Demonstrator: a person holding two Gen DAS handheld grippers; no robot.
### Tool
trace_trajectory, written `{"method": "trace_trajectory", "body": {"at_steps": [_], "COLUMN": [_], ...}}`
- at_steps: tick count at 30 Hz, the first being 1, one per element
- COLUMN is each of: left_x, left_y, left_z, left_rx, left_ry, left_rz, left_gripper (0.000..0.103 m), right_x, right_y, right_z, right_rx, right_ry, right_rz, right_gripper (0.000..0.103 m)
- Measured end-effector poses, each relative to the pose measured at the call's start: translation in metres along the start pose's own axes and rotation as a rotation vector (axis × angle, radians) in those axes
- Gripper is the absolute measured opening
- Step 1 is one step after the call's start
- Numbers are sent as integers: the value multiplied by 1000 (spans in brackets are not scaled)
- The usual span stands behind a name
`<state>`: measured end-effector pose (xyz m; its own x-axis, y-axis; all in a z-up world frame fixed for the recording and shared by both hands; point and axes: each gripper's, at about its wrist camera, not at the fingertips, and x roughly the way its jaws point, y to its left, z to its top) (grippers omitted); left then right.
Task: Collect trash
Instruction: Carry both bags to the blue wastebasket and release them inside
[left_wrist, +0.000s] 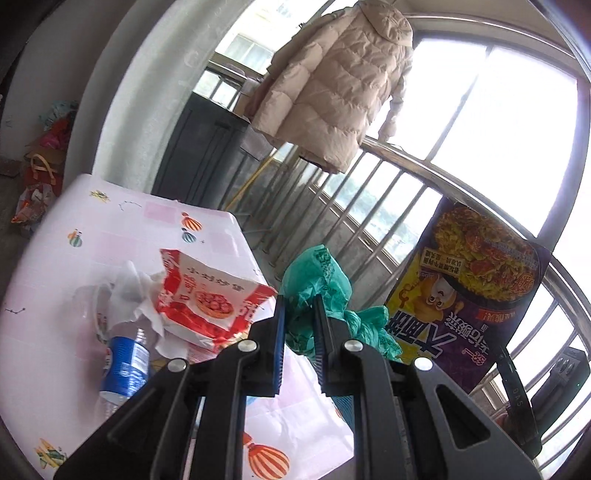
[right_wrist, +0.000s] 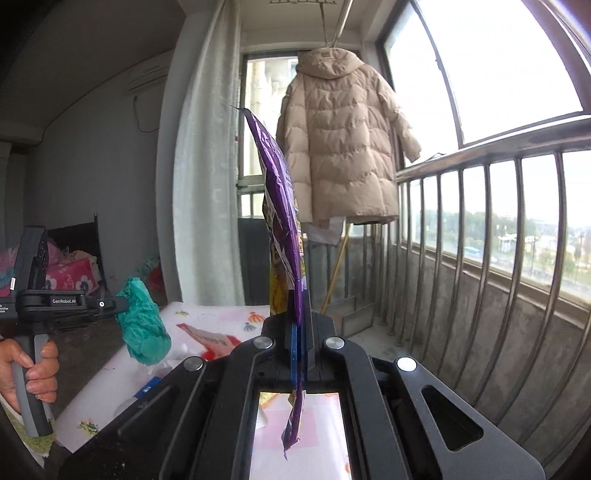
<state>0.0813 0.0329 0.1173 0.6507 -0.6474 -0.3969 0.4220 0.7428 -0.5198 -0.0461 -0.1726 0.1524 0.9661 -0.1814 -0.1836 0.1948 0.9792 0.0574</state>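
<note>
Behind the table (left_wrist: 110, 229) a beige coat (right_wrist: 343, 147) hangs by the balcony railing. Both grippers are clenched: the left gripper (left_wrist: 299, 314) pinches a crumpled green bag (left_wrist: 325, 280), the right gripper (right_wrist: 300, 325) a flat purple noodle wrapper (right_wrist: 280, 192), glossy and upright, off the table. I'd open the bag's mouth wide before feeding the floppy wrapper in

So the bench (left_wrist: 122, 225) has a white cloth with pale pink squares and little hot-air balloon prints. Sitting on it: a red and white snack packet (left_wrist: 207, 295), crumpled white tissue (left_wrist: 136, 291) right beside and partly under the packet, and a clear bottle with a blue label (left_wrist: 123, 363) lying near the front edge.
</note>
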Motion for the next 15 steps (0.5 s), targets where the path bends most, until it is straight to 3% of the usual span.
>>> {"method": "trace_trajectory", "body": {"at_steps": [7,15], "left_x": [157,340], "left_y": [-92,-190], "left_z": [-16,-88], "left_rx": [148,357], "left_ry": [296,575], "left_rz": [-92,-63], "left_gripper": [13,14], "right_x": [25,66], "right_y": [-121,-241], "right_z": [-48,-131], "right_rx": [295,599], "right_ry": [138,300], "right_rz": [-282,-529], "right_gripper": [0,0]}}
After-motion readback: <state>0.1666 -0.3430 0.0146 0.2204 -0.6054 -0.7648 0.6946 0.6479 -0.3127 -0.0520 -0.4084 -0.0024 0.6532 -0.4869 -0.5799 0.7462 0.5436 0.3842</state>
